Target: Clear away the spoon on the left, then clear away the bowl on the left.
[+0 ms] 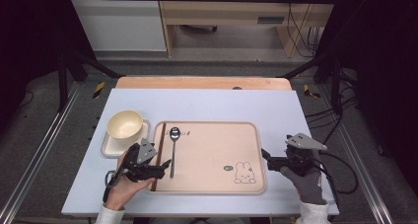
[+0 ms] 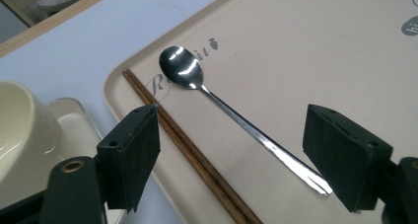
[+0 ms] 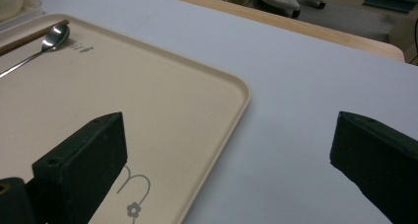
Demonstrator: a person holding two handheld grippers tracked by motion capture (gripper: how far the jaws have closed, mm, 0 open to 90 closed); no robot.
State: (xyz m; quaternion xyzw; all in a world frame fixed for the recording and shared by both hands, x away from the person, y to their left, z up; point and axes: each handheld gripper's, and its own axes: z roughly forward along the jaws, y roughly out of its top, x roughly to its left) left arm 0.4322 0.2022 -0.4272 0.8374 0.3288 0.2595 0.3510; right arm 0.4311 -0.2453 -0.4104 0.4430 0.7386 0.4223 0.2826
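Spoon: polished metal, mirror-glossy bowl throwing white glints, handle bright and smooth. Chopsticks at its 9 o'clock side: dark brown wood, matt, faint grain. Tray: beige plastic, smooth, satin sheen, printed markings. Bowl: cream glazed ceramic, glossy. Table cover: pale blue, matt, smooth. Left gripper jaws: black, matt plastic.
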